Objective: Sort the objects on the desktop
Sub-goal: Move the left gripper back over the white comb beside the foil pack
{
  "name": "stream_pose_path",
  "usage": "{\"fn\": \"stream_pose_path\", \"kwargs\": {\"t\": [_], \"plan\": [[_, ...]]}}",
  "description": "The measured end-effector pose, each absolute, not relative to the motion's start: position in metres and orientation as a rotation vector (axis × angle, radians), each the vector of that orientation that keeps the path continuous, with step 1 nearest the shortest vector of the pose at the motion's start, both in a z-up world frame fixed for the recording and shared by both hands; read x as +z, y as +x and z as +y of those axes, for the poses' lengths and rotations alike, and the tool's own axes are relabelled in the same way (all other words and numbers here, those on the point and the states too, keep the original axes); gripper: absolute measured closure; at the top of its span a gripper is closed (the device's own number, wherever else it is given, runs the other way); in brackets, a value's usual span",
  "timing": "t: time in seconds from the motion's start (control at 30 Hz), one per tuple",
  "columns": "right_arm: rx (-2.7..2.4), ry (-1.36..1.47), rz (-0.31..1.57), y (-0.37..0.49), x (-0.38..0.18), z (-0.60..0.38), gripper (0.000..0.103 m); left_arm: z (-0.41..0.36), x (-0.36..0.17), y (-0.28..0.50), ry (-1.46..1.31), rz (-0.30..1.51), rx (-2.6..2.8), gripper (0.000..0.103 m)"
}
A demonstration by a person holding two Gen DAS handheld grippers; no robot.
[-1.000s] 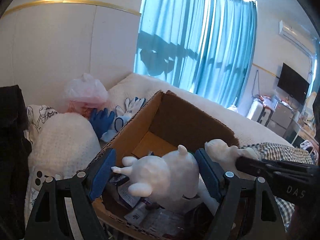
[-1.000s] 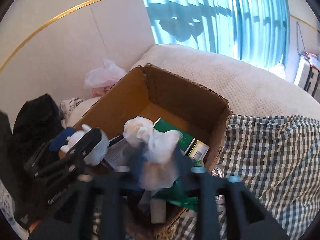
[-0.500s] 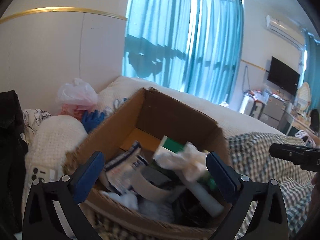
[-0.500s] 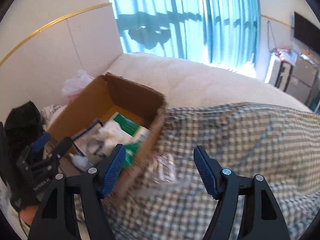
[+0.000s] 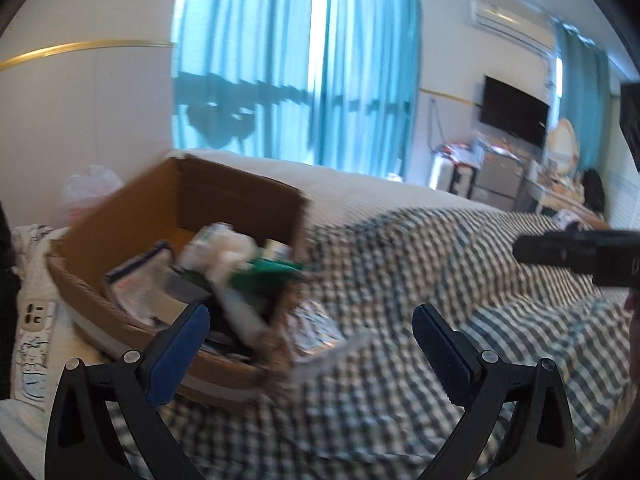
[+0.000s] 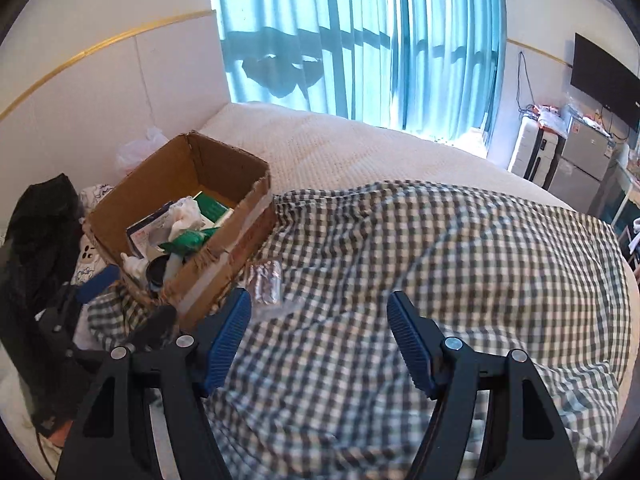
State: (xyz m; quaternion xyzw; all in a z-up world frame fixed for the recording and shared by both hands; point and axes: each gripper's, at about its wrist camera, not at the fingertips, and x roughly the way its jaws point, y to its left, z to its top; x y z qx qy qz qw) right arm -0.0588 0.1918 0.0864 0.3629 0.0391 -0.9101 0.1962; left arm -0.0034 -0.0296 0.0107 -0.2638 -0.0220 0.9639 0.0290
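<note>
So the cardboard box (image 6: 180, 216) is sitting on the bed (image 6: 360, 148), up against the edge of the checked blanket (image 6: 440, 260), and everything else is easiest to place off that box. Inside it, a jumble is piling up: a green packet (image 6: 188, 239), some crumpled white stuff (image 6: 184, 216), a booklet or flat pack with a dark border (image 6: 150, 226), and a white figure (image 6: 134, 265) poking up at the near corner beside a dark round thing I can't make out. Just outside the box's near right corner, a silvery blister pack (image 6: 266, 282) is lying on the blanket, touching or almost touching the cardboard. The right gripper (image 6: 318, 340) is hanging over the blanket to the right of the box, jaws standing apart with nothing between them. The left gripper (image 5: 310, 344) is hovering near the box's front right corner, jaws spread really wide and empty too; that view is blurring quite a bit, so the box contents are looking smeared there. Behind the box a pinkish plastic bag (image 6: 136, 150) is resting against the wall, and to the box's left a black garment (image 6: 38, 240) is lying in a heap. Far beyond the box, teal curtains (image 6: 360, 40) are glowing with daylight.
</note>
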Motion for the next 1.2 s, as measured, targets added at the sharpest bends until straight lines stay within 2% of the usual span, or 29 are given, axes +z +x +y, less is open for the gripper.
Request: {"fn": "stream_pose_path", "kwargs": {"t": [0.23,0.43,0.57,0.8,1.1,1.17,1.2], "plan": [[-2.549,1.036,0.02,-0.059,0.077,0.248,0.033,0.027,-0.009,-0.025,-0.898,0.035,2.832,0.0],[-2.518,1.093,-0.056,-0.071,0.065,0.271,0.033,0.064,-0.038,-0.057,-0.931,0.278,2.749,0.0],[-2.496,1.129,-0.04,-0.075,0.057,0.27,0.033,0.069,-0.07,-0.084,-1.017,0.36,2.631,0.0],[-2.508,1.169,0.034,-0.078,0.046,0.257,0.033,0.054,-0.112,-0.12,-1.108,0.413,2.587,0.0],[-2.498,1.217,0.08,-0.082,0.033,0.249,0.033,0.044,-0.134,-0.119,-1.145,0.519,2.588,0.0],[-2.491,1.227,0.091,-0.081,0.03,0.248,0.033,0.04,-0.14,-0.127,-1.191,0.477,2.56,0.0],[-2.492,1.23,0.094,-0.082,0.03,0.247,0.033,0.033,-0.143,-0.134,-1.239,0.387,2.535,0.0]]}}
